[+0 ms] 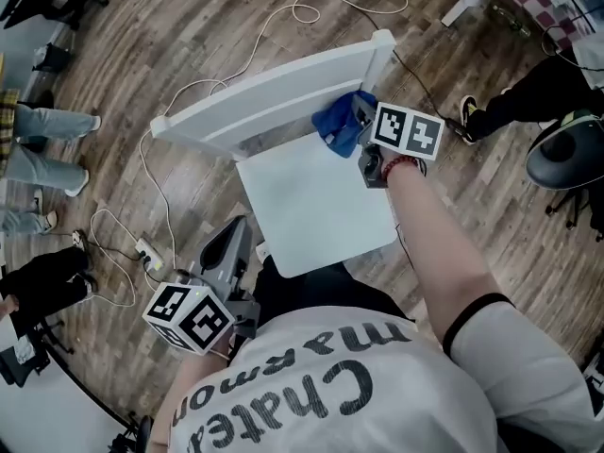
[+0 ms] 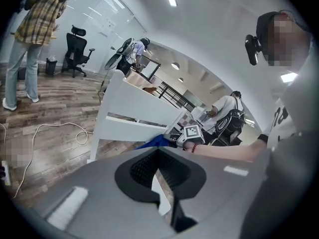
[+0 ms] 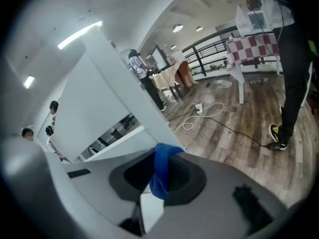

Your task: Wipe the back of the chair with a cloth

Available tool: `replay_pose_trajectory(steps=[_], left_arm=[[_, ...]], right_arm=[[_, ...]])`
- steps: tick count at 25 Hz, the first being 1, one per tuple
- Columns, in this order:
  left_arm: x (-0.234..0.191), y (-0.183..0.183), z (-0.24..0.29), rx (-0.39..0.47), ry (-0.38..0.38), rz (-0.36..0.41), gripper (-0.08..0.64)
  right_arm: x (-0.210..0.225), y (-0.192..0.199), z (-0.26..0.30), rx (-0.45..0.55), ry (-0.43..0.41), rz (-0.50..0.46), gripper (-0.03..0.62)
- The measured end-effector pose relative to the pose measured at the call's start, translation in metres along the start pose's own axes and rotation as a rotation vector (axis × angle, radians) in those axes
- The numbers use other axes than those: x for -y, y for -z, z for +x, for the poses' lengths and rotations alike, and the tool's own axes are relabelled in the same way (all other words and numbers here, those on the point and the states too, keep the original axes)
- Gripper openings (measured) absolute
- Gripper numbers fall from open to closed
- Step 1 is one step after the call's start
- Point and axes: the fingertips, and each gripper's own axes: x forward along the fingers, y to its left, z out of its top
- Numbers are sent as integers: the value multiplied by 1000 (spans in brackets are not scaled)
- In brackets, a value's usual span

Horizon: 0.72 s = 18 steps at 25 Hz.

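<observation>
Blue cloth (image 3: 160, 171) is pinched in our right gripper's (image 1: 363, 125) jaws and pressed against the white chair back (image 1: 269, 92) at its right end, just beside the corner post. We hold our left gripper (image 1: 231, 242) low by the seat's (image 1: 316, 206) front-left edge, jaws drawn together on nothing. White cables (image 1: 160, 173) trail over the wood floor (image 1: 142, 26) behind the chair.

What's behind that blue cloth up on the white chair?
The chair's white back. The right tool holds the blue cloth at its lower rail; the patch directly behind the cloth is covered.
</observation>
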Motion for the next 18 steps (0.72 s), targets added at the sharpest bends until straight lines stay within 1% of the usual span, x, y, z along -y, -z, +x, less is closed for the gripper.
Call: replay_pose_trajectory(steps=[4,8,10,13,15,18], left_arm=[[1,4,7,3,21,4,8],[2,1,12,6,31,11,8],[1,-8,8,32,25,21,8],[-3,-27,-8,92,9,43,8],[-5,-40,-22,133,-4,65,8],[-7,-54,-44,195,-13,86,8]], right_arm=[[14,-6,-7,14,28,-6,52],[18,-5,-13,1,46,-26,52],[12,-9,-16,2,42,-46,52],[4,-21,-24,25,47,-105,52],[-4,-33,-34,60,48,-143,52],[-25,-52,-57,134,29,-165,52]])
